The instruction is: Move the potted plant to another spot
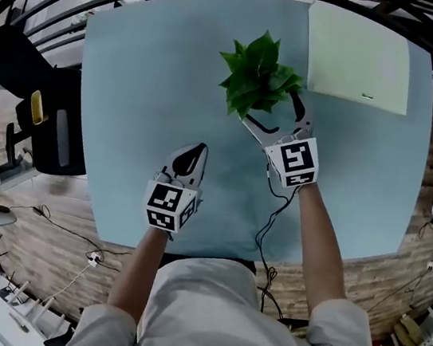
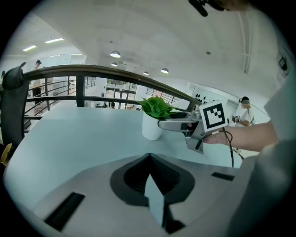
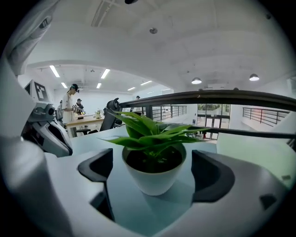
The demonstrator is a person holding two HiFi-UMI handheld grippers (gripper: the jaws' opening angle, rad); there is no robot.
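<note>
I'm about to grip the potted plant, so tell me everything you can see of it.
The potted plant is a small bunch of broad, pointed green leaves in a smooth white pot, rounded and narrowing downward, with dark soil inside. It stands upright on the pale blue table, near a pale green sheet. The open jaws of the right gripper flank the pot with gaps on both sides; only the table touches it.
</note>
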